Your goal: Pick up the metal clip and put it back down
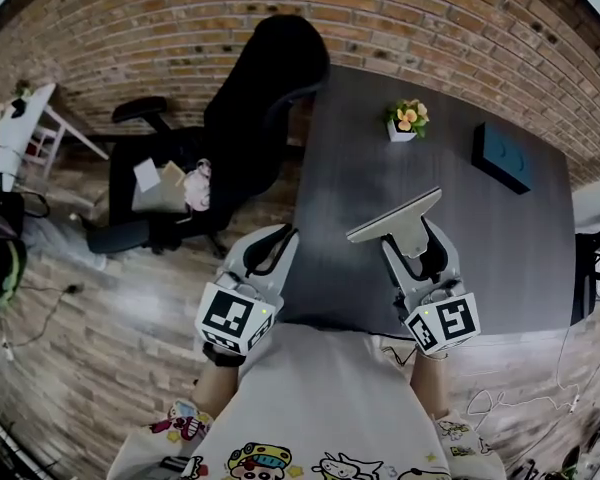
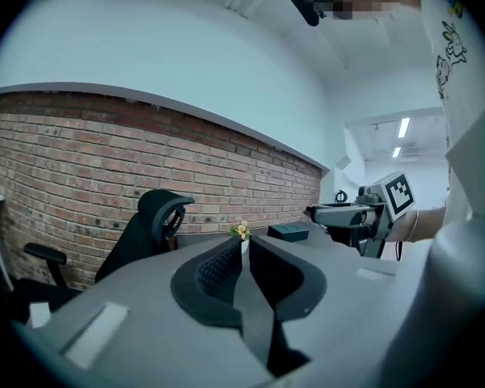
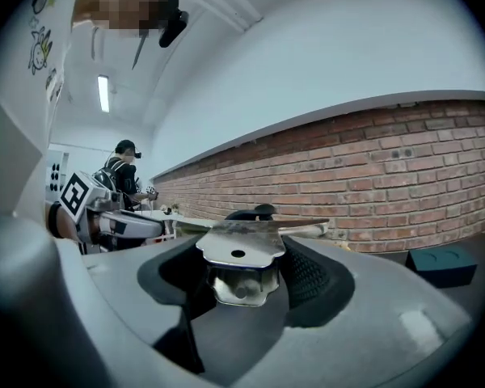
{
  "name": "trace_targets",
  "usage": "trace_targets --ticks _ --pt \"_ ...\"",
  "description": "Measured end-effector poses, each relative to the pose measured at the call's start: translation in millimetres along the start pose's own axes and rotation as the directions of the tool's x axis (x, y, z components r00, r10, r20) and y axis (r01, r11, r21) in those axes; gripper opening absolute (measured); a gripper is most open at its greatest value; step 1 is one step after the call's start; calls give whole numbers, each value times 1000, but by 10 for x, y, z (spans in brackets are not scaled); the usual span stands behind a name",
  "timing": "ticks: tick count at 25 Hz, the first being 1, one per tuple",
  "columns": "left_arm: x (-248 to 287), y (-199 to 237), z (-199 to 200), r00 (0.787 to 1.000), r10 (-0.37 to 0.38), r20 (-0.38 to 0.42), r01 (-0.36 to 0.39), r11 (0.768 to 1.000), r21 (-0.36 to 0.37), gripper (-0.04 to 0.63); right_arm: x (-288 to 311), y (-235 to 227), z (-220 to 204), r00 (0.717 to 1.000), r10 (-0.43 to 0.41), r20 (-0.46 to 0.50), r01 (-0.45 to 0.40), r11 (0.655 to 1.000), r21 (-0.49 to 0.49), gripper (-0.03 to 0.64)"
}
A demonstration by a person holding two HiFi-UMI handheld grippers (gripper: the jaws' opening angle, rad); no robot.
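The metal clip (image 1: 395, 218), a wide silver clamp with a long flat blade, hangs in the air over the near edge of the dark table (image 1: 500, 238). My right gripper (image 1: 412, 246) is shut on its handle end. In the right gripper view the clip (image 3: 241, 249) sits between the two pads, its blade lying level across them. My left gripper (image 1: 270, 243) is held off the table's left edge, its jaws drawn together with nothing between them. The left gripper view shows only a thin slit between the pads (image 2: 218, 269), and the right gripper (image 2: 364, 217) with the clip to its right.
A small pot of flowers (image 1: 407, 120) and a dark teal box (image 1: 502, 155) stand at the table's far side. A black office chair (image 1: 250, 118) sits against the table's left edge. A brick wall runs behind. Cables lie on the floor at right.
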State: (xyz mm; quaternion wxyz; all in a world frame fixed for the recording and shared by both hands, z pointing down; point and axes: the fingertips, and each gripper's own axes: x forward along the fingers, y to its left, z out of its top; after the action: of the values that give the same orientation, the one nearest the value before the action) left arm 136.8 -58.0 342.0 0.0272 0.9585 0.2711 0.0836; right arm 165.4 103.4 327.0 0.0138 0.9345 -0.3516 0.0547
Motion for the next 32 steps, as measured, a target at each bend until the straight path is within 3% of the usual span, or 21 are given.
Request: trace_targets --ticks 6,32 --pt "-21 79 21 1000 1 -3 -1 1000 4 14 -19 6 20 1000 -14 15 13 999 33 287" --pt "-39 160 -86 999 -8 -32 7 1000 -16 14 -2 53 -95 1000 -17 -25 19 997 69 287"
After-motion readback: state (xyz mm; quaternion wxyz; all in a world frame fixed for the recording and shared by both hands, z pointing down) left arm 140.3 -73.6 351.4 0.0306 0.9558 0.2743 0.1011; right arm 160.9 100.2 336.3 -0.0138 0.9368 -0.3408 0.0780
